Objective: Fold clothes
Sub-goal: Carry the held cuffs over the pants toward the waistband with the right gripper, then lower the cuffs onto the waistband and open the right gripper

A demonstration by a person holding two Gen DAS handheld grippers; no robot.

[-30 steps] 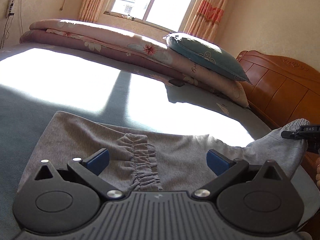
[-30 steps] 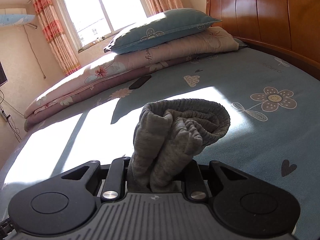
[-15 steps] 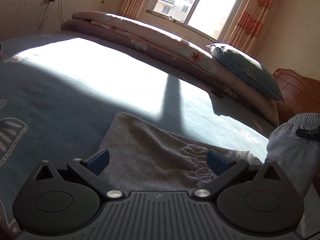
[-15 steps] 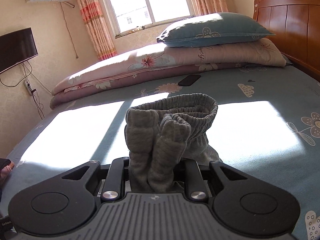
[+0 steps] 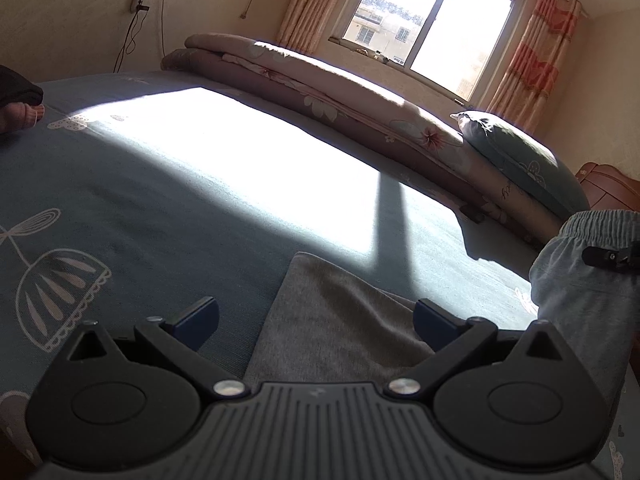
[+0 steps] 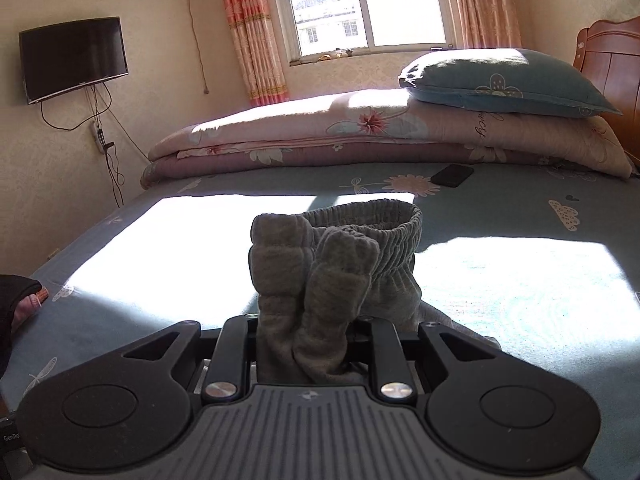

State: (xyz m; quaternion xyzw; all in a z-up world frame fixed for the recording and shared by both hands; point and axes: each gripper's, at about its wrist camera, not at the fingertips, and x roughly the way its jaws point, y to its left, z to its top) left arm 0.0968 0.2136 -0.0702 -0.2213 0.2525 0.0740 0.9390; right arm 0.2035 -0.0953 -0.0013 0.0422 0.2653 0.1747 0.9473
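Bed: phone, TV in right view only.

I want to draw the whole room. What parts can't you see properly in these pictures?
- Right wrist view: the right hand-held gripper has its fingertips buried in the bunched grey pants.
- Left wrist view: the pants' near end is hidden under the left hand-held gripper.
- Both views: the sunlit bed sheet is washed out white.
- The person is cut off by the edge.

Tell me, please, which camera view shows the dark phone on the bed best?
The right wrist view: the phone lies whole on the bedsheet before the folded quilt. The left wrist view shows only a small dark shape there.
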